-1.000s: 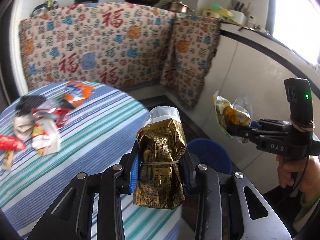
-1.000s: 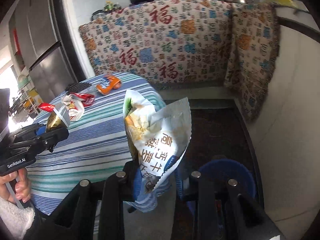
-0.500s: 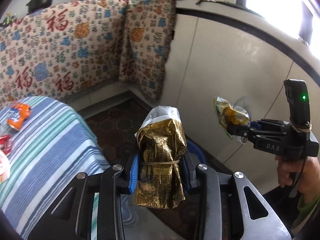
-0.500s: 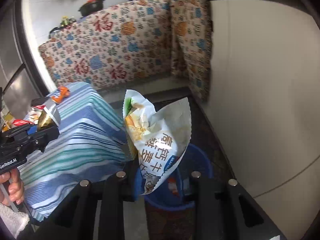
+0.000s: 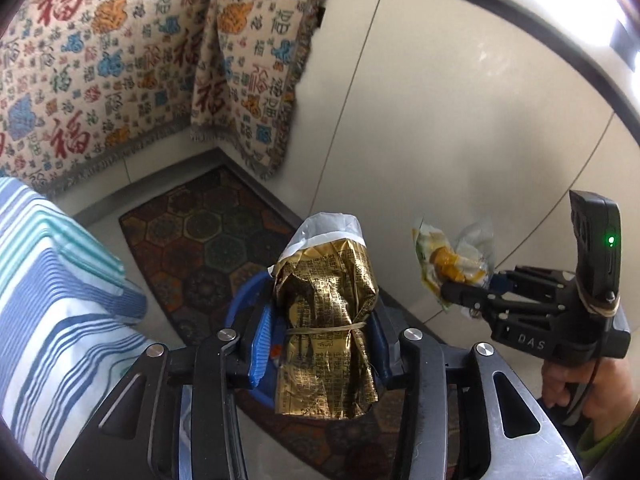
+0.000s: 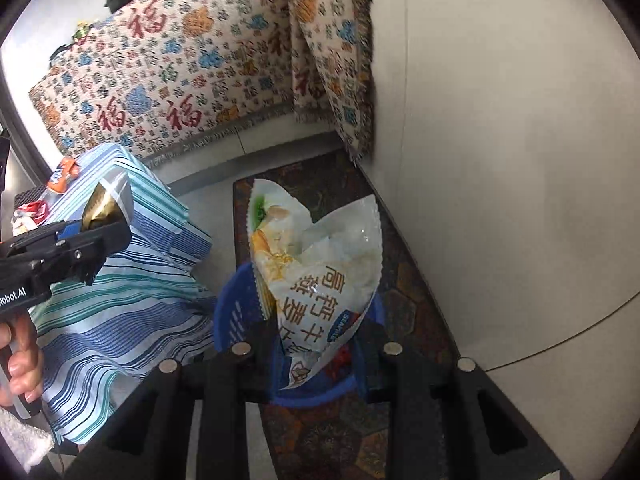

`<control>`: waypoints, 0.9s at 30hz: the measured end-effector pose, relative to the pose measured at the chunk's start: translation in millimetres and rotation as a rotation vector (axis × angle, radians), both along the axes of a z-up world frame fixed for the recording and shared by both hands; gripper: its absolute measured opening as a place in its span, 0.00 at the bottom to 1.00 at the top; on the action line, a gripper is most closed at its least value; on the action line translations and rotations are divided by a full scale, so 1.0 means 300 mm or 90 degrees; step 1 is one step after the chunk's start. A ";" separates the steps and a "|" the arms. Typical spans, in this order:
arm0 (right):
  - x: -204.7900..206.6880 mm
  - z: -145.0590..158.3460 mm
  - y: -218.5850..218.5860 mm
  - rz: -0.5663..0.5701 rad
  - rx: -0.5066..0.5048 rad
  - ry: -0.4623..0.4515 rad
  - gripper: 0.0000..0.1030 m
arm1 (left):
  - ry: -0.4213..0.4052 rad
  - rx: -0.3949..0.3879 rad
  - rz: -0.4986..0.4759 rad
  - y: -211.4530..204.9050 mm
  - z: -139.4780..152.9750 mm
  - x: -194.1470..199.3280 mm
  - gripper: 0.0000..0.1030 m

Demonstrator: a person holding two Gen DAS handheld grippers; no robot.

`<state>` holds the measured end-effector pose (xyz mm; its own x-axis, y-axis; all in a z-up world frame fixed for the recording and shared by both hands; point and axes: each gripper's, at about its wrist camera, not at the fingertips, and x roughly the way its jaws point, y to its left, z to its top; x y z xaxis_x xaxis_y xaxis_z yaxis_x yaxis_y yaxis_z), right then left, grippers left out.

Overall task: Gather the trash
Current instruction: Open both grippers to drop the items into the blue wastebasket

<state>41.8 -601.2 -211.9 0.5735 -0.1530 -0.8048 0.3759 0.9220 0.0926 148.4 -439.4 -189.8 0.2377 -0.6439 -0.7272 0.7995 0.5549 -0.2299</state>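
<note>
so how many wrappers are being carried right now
2: a gold wrapper in the left tool, a white snack bag in the right tool. More lie on the table, some perhaps hidden.

The right gripper (image 6: 316, 354) points steeply down, its jaws closed on the bottom corner of a crumpled white snack bag (image 6: 320, 276) that stands up ahead of it. Directly below the claw sits a blue basket (image 6: 234, 308) on a patterned mat (image 6: 404, 296). Off to the claw's left, the left gripper (image 6: 100, 236) carries a gold wrapper (image 6: 98, 206) in front of a striped tablecloth (image 6: 132, 312), where more wrappers (image 6: 62, 172) lie. A patterned cloth (image 6: 192, 60) hangs beyond.
</note>
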 end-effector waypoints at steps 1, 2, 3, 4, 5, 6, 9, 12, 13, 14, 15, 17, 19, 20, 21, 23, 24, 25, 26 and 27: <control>0.005 -0.013 -0.008 -0.001 0.003 0.003 0.28 | 0.002 0.004 -0.004 -0.013 -0.014 0.004 0.41; 0.011 -0.022 -0.011 0.002 0.002 0.004 0.28 | 0.005 0.007 -0.006 -0.026 -0.026 0.011 0.41; 0.017 -0.033 -0.016 0.003 0.002 0.007 0.28 | 0.008 0.009 -0.009 -0.039 -0.038 0.017 0.42; 0.021 -0.043 -0.022 0.004 0.004 0.009 0.28 | 0.012 0.010 -0.013 -0.055 -0.052 0.026 0.43; 0.027 -0.054 -0.028 0.005 0.009 0.008 0.29 | 0.015 0.011 -0.017 -0.067 -0.062 0.028 0.43; 0.036 -0.067 -0.033 0.008 0.014 0.008 0.30 | 0.019 0.012 -0.024 -0.083 -0.075 0.033 0.46; 0.058 -0.105 -0.045 0.020 0.022 0.006 0.51 | 0.030 0.013 -0.037 -0.110 -0.099 0.044 0.72; 0.066 -0.111 -0.052 0.019 0.012 -0.005 0.60 | 0.027 0.000 -0.030 -0.116 -0.101 0.058 0.79; 0.066 -0.108 -0.055 0.019 0.009 -0.008 0.60 | 0.029 -0.002 -0.026 -0.114 -0.098 0.066 0.79; 0.068 -0.102 -0.057 0.016 0.005 -0.011 0.60 | 0.029 -0.004 -0.021 -0.108 -0.093 0.071 0.79; 0.068 -0.092 -0.059 0.011 -0.002 -0.017 0.60 | 0.028 -0.007 -0.015 -0.099 -0.084 0.076 0.79; 0.069 -0.065 -0.054 0.007 -0.019 -0.031 0.60 | 0.017 -0.017 -0.003 -0.058 -0.053 0.076 0.79; 0.071 -0.024 -0.034 0.006 -0.049 -0.054 0.60 | -0.004 -0.023 0.011 -0.008 -0.012 0.073 0.81; 0.075 0.001 -0.017 0.009 -0.062 -0.066 0.60 | -0.016 -0.027 0.021 0.026 0.012 0.072 0.82; 0.083 0.029 0.003 0.014 -0.075 -0.080 0.61 | -0.031 -0.033 0.034 0.075 0.044 0.067 0.84; 0.097 0.072 0.042 0.023 -0.091 -0.101 0.61 | -0.049 -0.043 0.057 0.159 0.086 0.066 0.88; 0.107 0.097 0.073 0.031 -0.096 -0.113 0.61 | -0.058 -0.045 0.073 0.210 0.105 0.064 0.91; 0.116 0.120 0.099 0.038 -0.100 -0.122 0.61 | -0.067 -0.043 0.092 0.273 0.123 0.064 0.93; 0.128 0.143 0.132 0.048 -0.104 -0.132 0.61 | -0.075 -0.039 0.109 0.330 0.132 0.064 0.94; 0.142 0.165 0.173 0.062 -0.110 -0.143 0.62 | -0.082 -0.032 0.129 0.391 0.137 0.065 0.95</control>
